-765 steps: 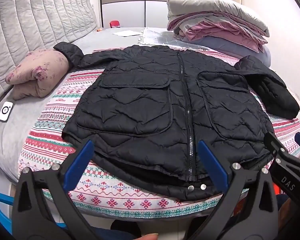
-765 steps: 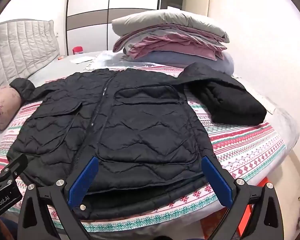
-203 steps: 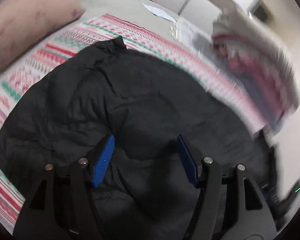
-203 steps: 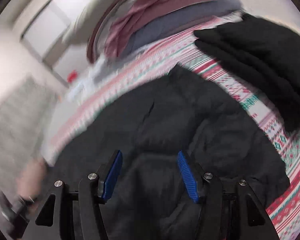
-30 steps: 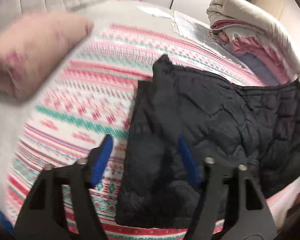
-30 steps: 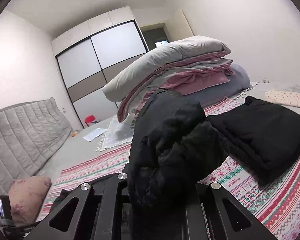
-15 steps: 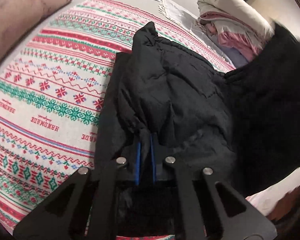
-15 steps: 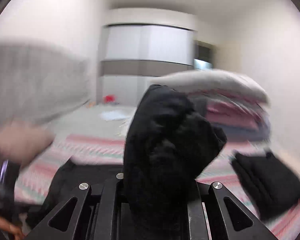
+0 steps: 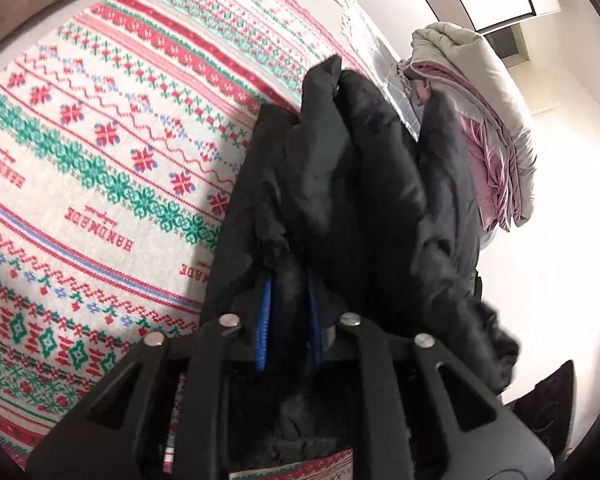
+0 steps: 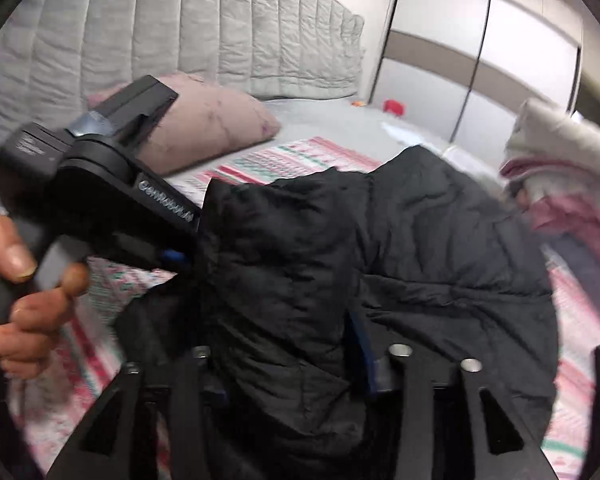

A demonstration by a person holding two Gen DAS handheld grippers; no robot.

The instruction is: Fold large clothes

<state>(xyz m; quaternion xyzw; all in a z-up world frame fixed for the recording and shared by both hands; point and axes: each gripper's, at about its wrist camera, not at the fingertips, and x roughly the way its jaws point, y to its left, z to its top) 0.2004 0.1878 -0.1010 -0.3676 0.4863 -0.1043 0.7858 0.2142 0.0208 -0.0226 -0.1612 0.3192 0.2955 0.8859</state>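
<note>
The black quilted jacket [image 9: 364,184] lies bunched on the patterned blanket [image 9: 100,152] of the bed, running from 6 toward 12 o'clock in the left wrist view. The left claw [image 9: 288,316] is opening, its blue pads still pinching a fold of jacket. The right claw [image 10: 288,344] is also opening, jacket fabric draped loosely between its spread fingers. A hand [image 10: 24,304] holds the left claw at 9 o'clock.

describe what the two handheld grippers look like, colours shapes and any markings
Both are matte black plastic with angular cut-out frames, silver round bolt heads and blue ribbed finger pads. The left gripper shows its blue pads; the right gripper looks the same. Seen from the side, the left one's body bears white "GenRobot.AI" lettering.
</note>
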